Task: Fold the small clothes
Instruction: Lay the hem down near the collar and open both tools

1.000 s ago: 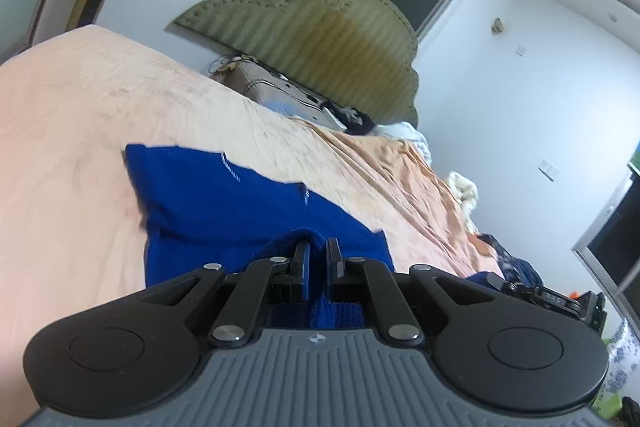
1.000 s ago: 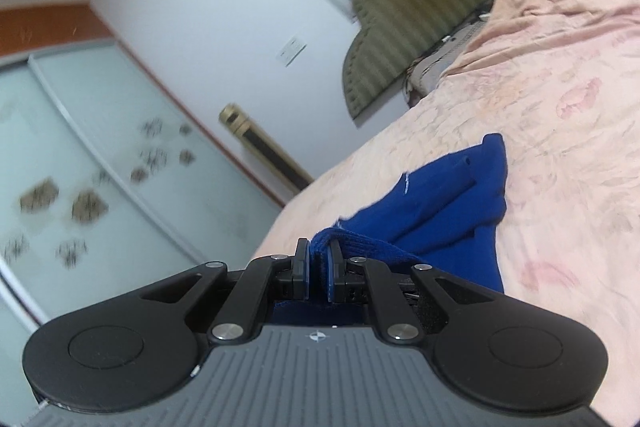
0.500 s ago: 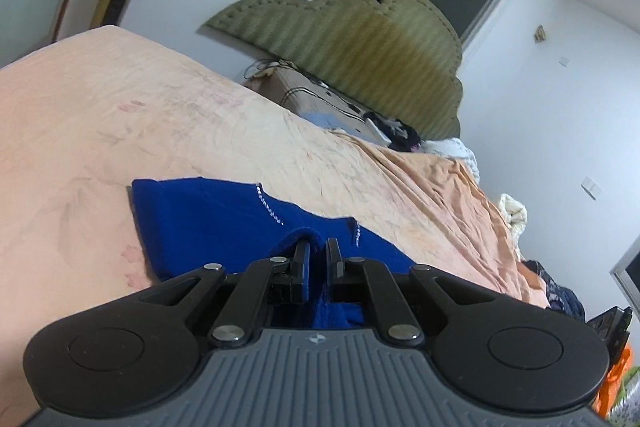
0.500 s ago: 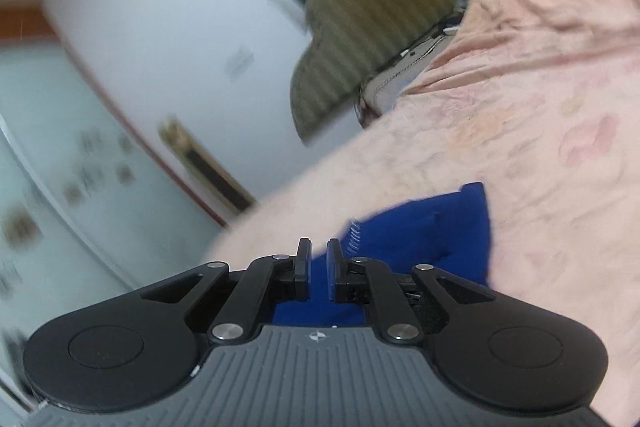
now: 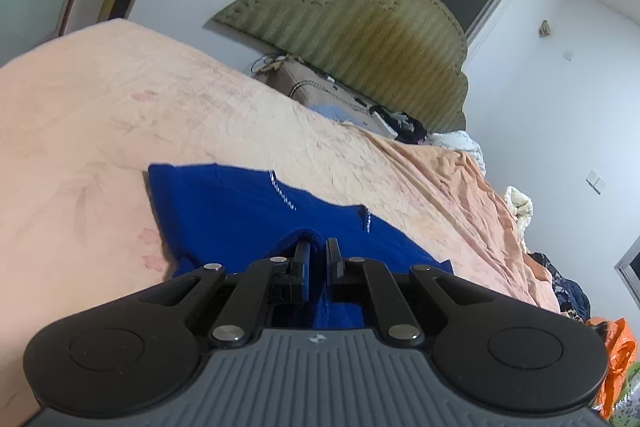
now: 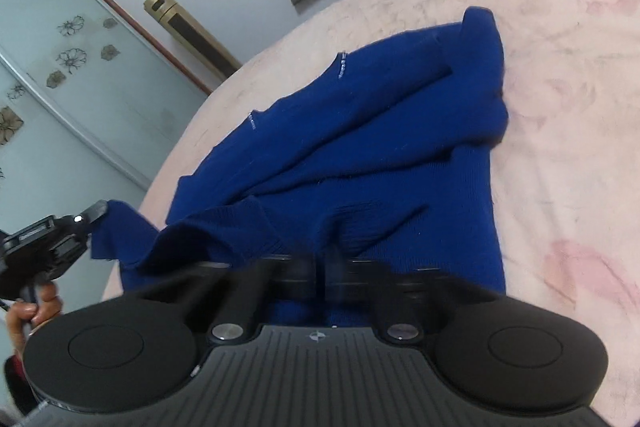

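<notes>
A royal-blue knit garment (image 6: pixel 360 131) lies partly folded on the peach bedspread (image 6: pixel 560 75); it also shows in the left wrist view (image 5: pixel 224 203). My left gripper (image 5: pixel 318 253) is shut on a fold of the garment's near edge. It also shows at the left edge of the right wrist view (image 6: pixel 90 217), pinching a corner of the cloth. My right gripper (image 6: pixel 320 267) is blurred, with its fingers nearly together and blue cloth between them at the near hem.
The bedspread (image 5: pixel 100 115) stretches to an olive padded headboard (image 5: pixel 360 27), with a pile of clutter (image 5: pixel 400 119) beside it. A glass wardrobe door (image 6: pixel 60 79) and a gold standing unit (image 6: pixel 188 31) stand past the bed's far side. Orange bags (image 5: pixel 616 347) lie at the right.
Both grippers have carried the garment's near edge over the bed and lowered it. The right view has tilted down, so the garment now shows spread out, with the left gripper in sight.
</notes>
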A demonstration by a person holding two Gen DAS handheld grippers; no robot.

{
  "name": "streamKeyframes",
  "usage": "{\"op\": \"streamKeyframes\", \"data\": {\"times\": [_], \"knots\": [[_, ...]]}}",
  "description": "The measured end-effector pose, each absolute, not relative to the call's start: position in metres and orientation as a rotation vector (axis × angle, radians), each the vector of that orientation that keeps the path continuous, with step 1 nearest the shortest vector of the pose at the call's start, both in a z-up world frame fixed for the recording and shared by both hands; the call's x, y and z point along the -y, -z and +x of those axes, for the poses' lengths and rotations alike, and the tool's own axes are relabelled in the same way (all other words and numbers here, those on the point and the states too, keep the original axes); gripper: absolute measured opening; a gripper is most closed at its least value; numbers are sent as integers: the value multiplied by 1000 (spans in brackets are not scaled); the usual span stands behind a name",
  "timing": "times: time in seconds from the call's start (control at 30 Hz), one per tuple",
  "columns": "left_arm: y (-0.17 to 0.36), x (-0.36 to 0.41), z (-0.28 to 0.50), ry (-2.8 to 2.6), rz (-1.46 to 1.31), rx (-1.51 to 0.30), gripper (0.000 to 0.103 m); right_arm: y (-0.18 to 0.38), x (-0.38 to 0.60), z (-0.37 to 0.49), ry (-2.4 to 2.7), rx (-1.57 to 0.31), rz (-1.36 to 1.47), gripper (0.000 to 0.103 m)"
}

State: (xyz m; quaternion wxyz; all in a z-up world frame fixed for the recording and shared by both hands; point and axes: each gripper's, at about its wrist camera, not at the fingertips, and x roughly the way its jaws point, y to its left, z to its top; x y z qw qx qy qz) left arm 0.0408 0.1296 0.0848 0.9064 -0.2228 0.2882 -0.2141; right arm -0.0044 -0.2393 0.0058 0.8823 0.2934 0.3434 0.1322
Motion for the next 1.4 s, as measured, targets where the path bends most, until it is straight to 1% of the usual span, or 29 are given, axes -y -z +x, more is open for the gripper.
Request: {"op": "streamKeyframes", "data": {"times": [0.17,0.27,0.37,0.57,0.83,1.1,1.13,1.17,1.23,1.3,1.33,1.37,1.4], "knots": [[-100,-130,51,437,-451,-543,7,-46,249,-10,-276,-532,619,9],[-104,-122,66,431,-446,-517,7,-63,259,10,-257,-483,614,9],[-105,-114,83,414,-445,-502,7,-68,264,32,-235,-444,626,9],[-96,-103,126,366,-436,-540,7,-67,274,65,-165,-402,623,9],[-55,-97,187,299,-488,-643,7,-42,289,126,-92,-442,710,9],[-28,-92,217,262,-470,-724,8,-4,291,170,-15,-548,725,10],[-26,-94,218,259,-479,-733,8,-2,290,173,-12,-558,720,11],[-25,-96,219,255,-489,-739,9,0,291,175,-14,-565,721,15],[-25,-99,220,241,-496,-739,11,2,293,177,-5,-571,732,16],[-26,-103,221,228,-499,-738,12,2,297,178,0,-560,731,21],[-28,-105,221,212,-500,-736,12,0,298,177,12,-549,724,26],[-29,-107,221,194,-496,-726,13,-2,300,177,25,-539,716,29],[-31,-109,220,168,-484,-708,16,-5,303,177,35,-526,711,30]]}}
